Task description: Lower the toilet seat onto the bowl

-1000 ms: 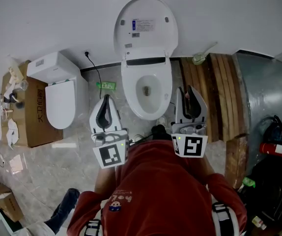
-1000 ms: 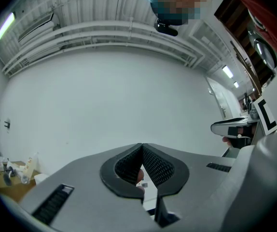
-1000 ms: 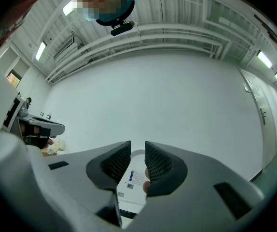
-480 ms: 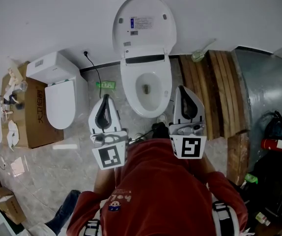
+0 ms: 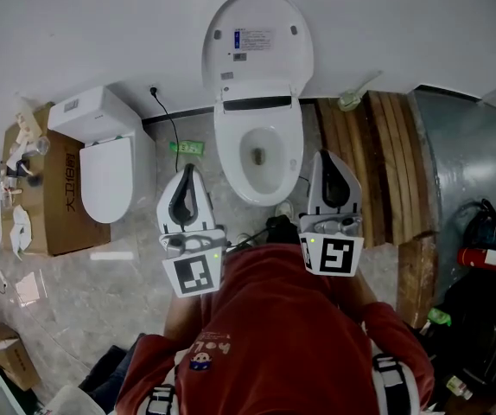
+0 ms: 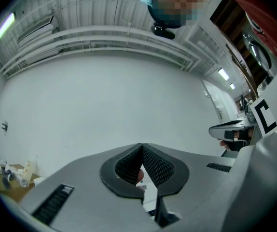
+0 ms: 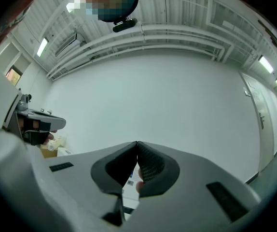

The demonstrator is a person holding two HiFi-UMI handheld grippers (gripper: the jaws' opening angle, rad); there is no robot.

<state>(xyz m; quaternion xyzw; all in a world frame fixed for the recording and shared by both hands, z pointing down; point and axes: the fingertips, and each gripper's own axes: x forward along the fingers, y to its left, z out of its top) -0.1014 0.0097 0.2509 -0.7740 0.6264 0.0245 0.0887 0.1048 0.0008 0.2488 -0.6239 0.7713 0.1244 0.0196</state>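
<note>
Behind bowl (image 5: pixel 225 150), toilet seat (image 5: pixel 257 50) still upright

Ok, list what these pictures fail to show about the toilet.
Whether the seat lies on the white ceramic bowl or stands against the raised white oval lid: head view, too alike to tell.
The printed label on that lid: head view, too small to read.
The toilet, in both gripper views: the shut grey left tongs and right tongs block it; only slivers show through.
</note>
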